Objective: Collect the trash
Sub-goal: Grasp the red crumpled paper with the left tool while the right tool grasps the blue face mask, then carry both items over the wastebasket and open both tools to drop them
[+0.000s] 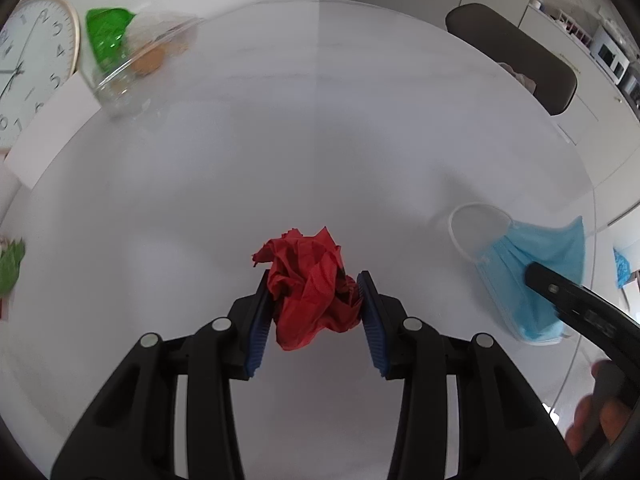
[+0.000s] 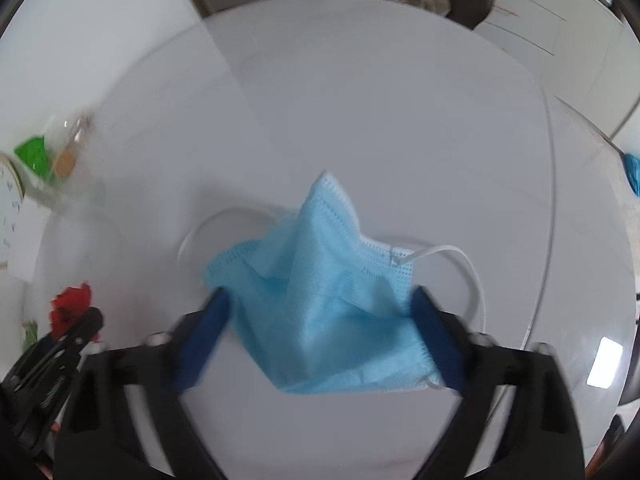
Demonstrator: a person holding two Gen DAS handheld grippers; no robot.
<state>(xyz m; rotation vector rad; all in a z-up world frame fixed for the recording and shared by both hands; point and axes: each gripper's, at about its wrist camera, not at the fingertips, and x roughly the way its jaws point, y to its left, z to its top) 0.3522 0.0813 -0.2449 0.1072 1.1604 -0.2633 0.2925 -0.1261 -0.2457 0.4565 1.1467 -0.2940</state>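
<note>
A crumpled red paper lies on the round white table, and my left gripper is shut on it, both blue pads pressing its sides. At the table's right edge a blue face mask with white ear loops is bunched into a tent between the pads of my right gripper, which press on its two ends. The left wrist view shows the same mask with one right finger over it. The right wrist view shows the red paper and the left gripper's tip at the lower left.
A clear plastic cup lies on its side at the far left beside a green wrapper. A wall clock and a white box sit past the left rim. A dark chair stands behind the table.
</note>
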